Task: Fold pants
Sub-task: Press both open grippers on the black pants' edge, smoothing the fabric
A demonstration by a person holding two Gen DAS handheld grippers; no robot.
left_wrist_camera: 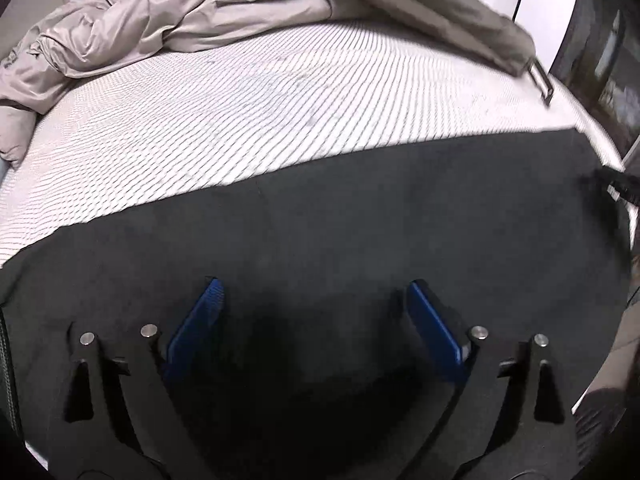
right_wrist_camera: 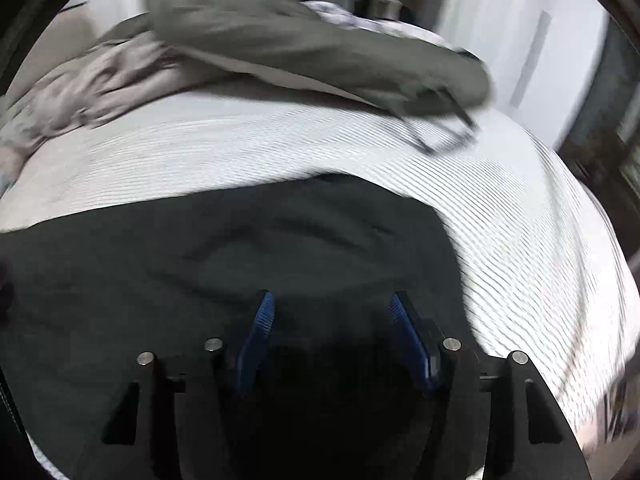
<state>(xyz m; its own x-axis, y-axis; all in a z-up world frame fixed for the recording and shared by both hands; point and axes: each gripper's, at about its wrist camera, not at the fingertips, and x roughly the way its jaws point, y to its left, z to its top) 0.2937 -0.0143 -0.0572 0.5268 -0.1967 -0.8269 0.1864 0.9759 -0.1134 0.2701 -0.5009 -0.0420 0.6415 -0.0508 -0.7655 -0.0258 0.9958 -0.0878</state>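
Jaws apart on left gripper and right gripper above flat dark fabric pants, so closing risks pinching just the top layer and dragging the fold askew

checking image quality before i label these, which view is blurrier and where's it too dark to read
Right wrist view is blurrier: the grey garment and striped bedding smear with motion. Left wrist view is sharper, stripes crisp on the bedding. In both, the black pants go nearly featureless in shadow between the gripper fingers; fisheye bends the edges.

Rumpled beige garments on striped mattress
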